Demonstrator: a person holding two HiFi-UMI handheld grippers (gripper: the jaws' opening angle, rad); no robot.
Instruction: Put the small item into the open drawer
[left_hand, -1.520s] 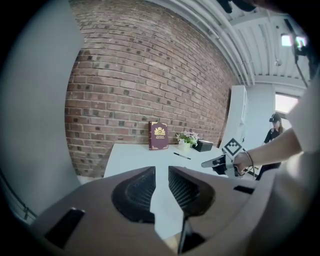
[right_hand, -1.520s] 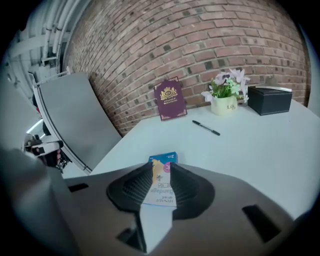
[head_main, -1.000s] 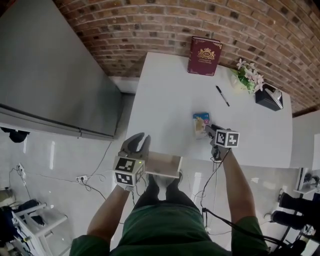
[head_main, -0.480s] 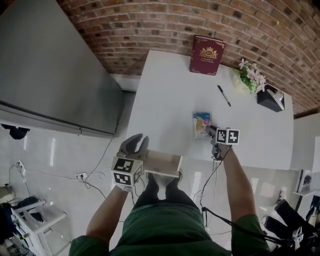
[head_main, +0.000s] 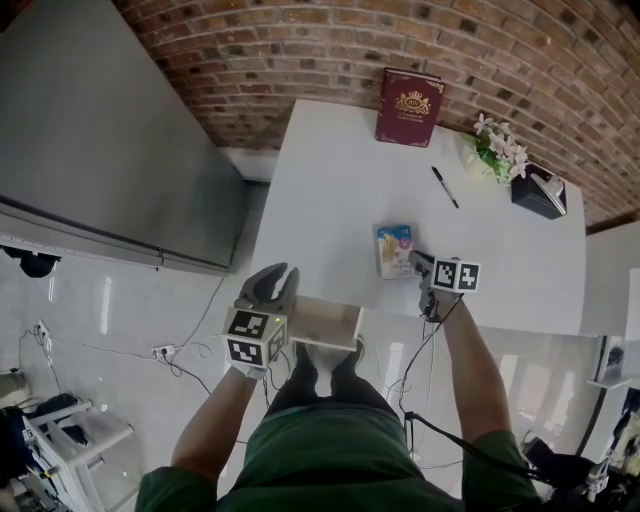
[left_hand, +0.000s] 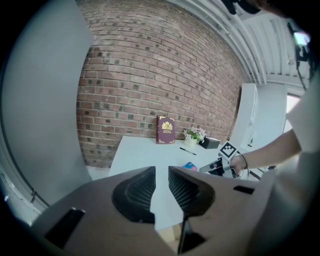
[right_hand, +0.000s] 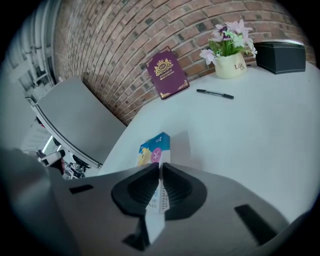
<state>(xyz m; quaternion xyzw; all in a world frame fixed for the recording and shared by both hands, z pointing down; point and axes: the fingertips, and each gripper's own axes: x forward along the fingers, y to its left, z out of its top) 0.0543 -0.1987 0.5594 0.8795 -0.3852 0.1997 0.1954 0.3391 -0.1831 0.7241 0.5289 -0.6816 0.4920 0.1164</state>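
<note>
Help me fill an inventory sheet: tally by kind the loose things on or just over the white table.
Red book: 1
Pen: 1
Flower pot: 1
Black box: 1
Blue packet: 1
Total: 5

One book (head_main: 409, 108), one pen (head_main: 445, 187), one flower pot (head_main: 497, 150) and one black box (head_main: 538, 193) are counted. One small packet (head_main: 394, 249) and one drawer (head_main: 325, 323) are seen.

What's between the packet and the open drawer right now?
Nothing but bare white table. The head view shows the stretch from the packet to the table's near edge, where the drawer sticks out, with no object on it.
</note>
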